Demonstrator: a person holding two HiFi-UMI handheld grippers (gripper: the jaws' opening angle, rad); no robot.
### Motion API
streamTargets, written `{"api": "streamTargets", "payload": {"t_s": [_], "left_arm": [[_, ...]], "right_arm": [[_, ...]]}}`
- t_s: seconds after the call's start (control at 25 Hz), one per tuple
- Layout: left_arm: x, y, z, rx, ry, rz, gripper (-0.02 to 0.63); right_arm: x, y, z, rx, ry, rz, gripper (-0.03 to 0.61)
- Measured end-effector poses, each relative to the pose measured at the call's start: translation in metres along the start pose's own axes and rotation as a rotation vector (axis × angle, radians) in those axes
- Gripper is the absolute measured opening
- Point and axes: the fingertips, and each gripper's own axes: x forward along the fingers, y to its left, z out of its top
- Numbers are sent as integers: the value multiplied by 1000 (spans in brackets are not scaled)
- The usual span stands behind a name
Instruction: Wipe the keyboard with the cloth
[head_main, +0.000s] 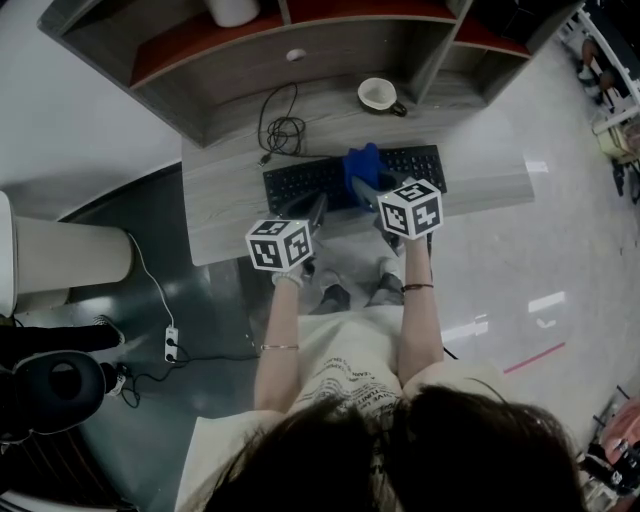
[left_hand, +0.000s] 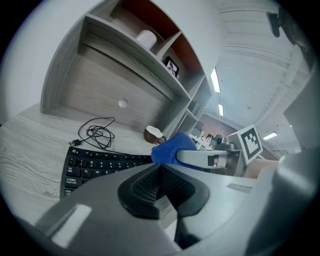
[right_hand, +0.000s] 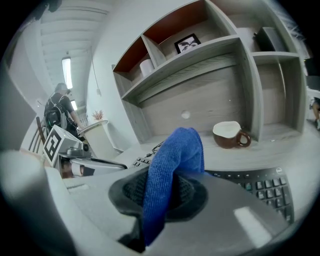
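A black keyboard (head_main: 300, 180) lies along the grey desk (head_main: 220, 200); its keys also show in the left gripper view (left_hand: 95, 165) and the right gripper view (right_hand: 260, 185). My right gripper (head_main: 372, 192) is shut on a blue cloth (head_main: 361, 170), which stands up over the keyboard's middle. In the right gripper view the cloth (right_hand: 172, 170) is pinched between the jaws (right_hand: 162, 192). My left gripper (head_main: 318, 205) hovers just left of it near the keyboard's front edge, jaws shut with nothing between them (left_hand: 161, 192). The cloth (left_hand: 172, 148) shows beyond it.
A brown cup with a white inside (head_main: 379, 95) stands at the back right of the desk. A coiled black cable (head_main: 283, 130) lies behind the keyboard. Shelves (head_main: 300, 30) rise at the back. A white bin (head_main: 60, 255) and a power strip (head_main: 171, 343) are on the floor at left.
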Motion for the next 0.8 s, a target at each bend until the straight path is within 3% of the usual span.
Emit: {"api": "streamTargets", "payload": {"t_s": [0.8], "left_arm": [[-26,34,1,-23,-18,52,2]], "right_arm": [[34,30,1,-23,22,55,58]]}}
